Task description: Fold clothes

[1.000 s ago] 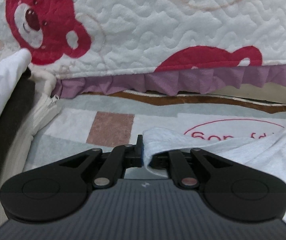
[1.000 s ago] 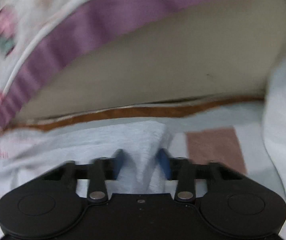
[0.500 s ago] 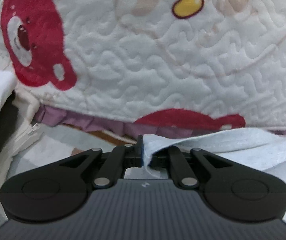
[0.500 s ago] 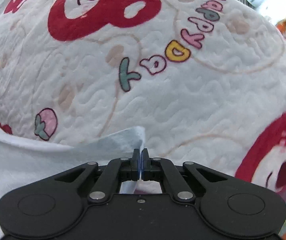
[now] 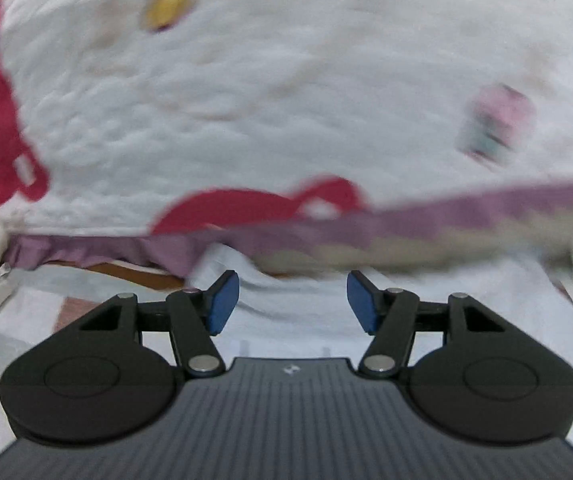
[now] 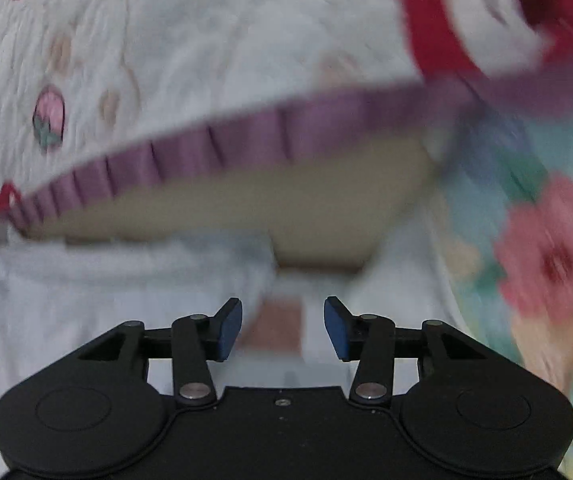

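My worry from here is that the pale blue-white soft garment (image 5: 286,316), lying loose on the patterned mat in the lower middle of both frames, has no grip on it, so the fold may slump or spring back; both views are smeared with motion blur, so I cannot judge how flat the layers sit. A second risk is catching the wrong cloth: the white quilted bedspread with red bear prints (image 5: 266,100) and its pleated purple frill (image 6: 206,148) fill the upper half of each frame, just behind the garment, and a reach aimed too high would pinch the frill instead

My left tongs (image 5: 292,300) stand wide, blue pads apart with nothing between them, low over the garment and pointing level toward the bed edge. My right tongs (image 6: 282,328) are also parted and empty, over the garment's edge, where a brownish patch of the mat (image 6: 278,324) shows between the pads; a bright flowered fabric (image 6: 546,260) sits at the right of that frame
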Available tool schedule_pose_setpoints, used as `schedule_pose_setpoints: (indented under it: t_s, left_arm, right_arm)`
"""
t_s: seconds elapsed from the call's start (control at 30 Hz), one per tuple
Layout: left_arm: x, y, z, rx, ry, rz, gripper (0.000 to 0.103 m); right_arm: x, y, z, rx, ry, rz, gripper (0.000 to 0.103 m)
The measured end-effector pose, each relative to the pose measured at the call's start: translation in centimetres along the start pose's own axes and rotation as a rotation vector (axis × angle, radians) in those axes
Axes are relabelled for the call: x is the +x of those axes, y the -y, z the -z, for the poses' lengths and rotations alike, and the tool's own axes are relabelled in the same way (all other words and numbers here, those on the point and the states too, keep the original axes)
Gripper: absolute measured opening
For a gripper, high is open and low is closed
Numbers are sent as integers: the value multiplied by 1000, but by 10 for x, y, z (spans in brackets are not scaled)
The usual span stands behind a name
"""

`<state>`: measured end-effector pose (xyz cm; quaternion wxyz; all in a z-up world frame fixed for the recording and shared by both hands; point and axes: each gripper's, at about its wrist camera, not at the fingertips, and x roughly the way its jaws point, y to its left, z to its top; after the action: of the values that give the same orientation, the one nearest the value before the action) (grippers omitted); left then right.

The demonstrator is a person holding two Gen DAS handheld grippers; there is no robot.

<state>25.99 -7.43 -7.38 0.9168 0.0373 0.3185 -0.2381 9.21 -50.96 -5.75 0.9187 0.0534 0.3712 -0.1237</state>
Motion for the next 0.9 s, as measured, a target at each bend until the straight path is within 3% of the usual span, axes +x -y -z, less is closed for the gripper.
schedule_pose_setpoints:
  t_s: [0.1, 0.2, 0.37, 0.5, 0.57, 0.7, 0.8, 0.9]
  left_arm:
    - [-23, 40, 32, 118, -85, 58, 58]
    - [-41, 77, 56, 199, -196, 98, 56]
    - [-104, 133, 41, 352, -166, 104, 56]
    - [-166, 160, 6, 460, -78, 135, 57]
    - [-199, 168, -7, 511, -36, 138, 60]
    - [-254, 177, -18, 624, -33, 149, 63]
    - [-265, 173, -15, 702, -68, 72, 63]
    - [-251, 149, -11, 644, -137, -44, 63]
  right_arm:
    - [-29, 21, 34, 30, -39, 7, 51]
    - [-71, 40, 66, 121, -33, -72, 51]
    - [-127, 30, 99, 137, -54, -186, 51]
    - [-177, 12, 72, 28, -147, -258, 51]
    - [-217, 6, 49, -7, -143, -313, 50]
    - [-297, -20, 17, -264, -128, -282, 49]
    - [-333, -41, 15, -420, -135, -230, 48]
    - [-334, -68, 37, -525, -184, -211, 48]
